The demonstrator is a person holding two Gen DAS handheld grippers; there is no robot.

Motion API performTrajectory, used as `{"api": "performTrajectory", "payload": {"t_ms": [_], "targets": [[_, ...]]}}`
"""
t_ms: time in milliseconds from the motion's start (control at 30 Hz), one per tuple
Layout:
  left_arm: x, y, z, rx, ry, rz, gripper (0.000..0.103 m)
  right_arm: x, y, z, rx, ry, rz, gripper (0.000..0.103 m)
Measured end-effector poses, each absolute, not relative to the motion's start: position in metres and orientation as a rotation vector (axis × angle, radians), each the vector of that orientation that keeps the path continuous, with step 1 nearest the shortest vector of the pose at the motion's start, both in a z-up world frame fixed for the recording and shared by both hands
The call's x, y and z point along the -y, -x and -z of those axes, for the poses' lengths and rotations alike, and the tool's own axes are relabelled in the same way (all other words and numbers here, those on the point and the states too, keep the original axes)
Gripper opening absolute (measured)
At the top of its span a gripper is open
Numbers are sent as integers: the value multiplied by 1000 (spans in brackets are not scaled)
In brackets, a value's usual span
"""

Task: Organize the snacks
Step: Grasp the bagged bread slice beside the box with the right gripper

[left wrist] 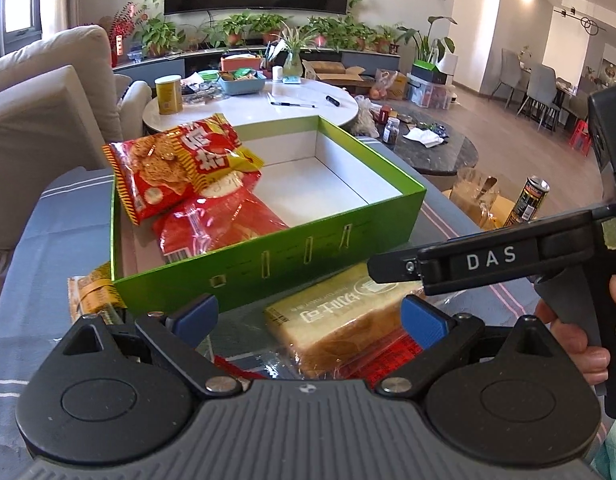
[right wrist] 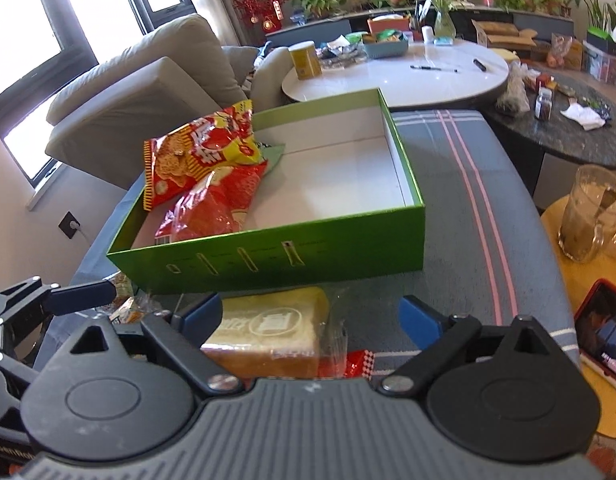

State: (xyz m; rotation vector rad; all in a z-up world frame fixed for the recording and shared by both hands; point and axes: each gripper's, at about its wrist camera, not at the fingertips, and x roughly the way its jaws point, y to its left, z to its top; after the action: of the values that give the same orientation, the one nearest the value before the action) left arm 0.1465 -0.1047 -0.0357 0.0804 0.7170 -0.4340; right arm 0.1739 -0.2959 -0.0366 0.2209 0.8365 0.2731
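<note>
A green box [left wrist: 291, 252] [right wrist: 348, 248] with a white inside stands on the blue striped cloth. Two red snack bags [left wrist: 179, 160] [right wrist: 199, 152] lie in its left part. A wrapped loaf of sliced bread [left wrist: 344, 316] [right wrist: 267, 332] lies in front of the box on a red packet [left wrist: 388, 364]. My left gripper [left wrist: 310, 316] is open just above the bread's left end. My right gripper [right wrist: 310, 316] is open over the bread, and it shows in the left wrist view [left wrist: 392, 270] as a black finger above the loaf.
A yellow-brown snack packet [left wrist: 87, 296] lies left of the box. A white round table [left wrist: 267, 100] with a yellow tin and a dark table [right wrist: 568, 120] stand behind. A glass mug [right wrist: 588, 212] and a phone [right wrist: 604, 328] lie at the right. A sofa [right wrist: 139, 100] is on the left.
</note>
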Motion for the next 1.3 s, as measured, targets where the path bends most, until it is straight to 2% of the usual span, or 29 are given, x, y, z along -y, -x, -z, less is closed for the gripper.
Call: {"api": "performTrajectory", "payload": {"t_ms": [167,633,833,1000,1067,1167,1233,1300], "targets": [[111,-152,44,-739,-95,431,97,296,-179,42,-855,-226,-281,89],[125,-165,59,-786,-118,479,86,298,-194,60,-917,-255,-292,89],[127,-170,62,-793,-94,520,74,296,-196,62,-923,-261,-311,89],[131,-168,60,-776,-86,593,55,291,-196,62,-933,-269,-361,89],[135,-165,58,-770,-91,631,54,289,-196,61,-944,-280,-380,89],[140,-159,56,-763,-128,630,54,284,-195,58,-939,-252,-378,89],[138,-156,55,-765,-130,601,58,287,-194,58,-943,-262,-370,89],[133,-155,54,-765,-125,553,80,290,-193,59,-943,-269,-360,89]]}}
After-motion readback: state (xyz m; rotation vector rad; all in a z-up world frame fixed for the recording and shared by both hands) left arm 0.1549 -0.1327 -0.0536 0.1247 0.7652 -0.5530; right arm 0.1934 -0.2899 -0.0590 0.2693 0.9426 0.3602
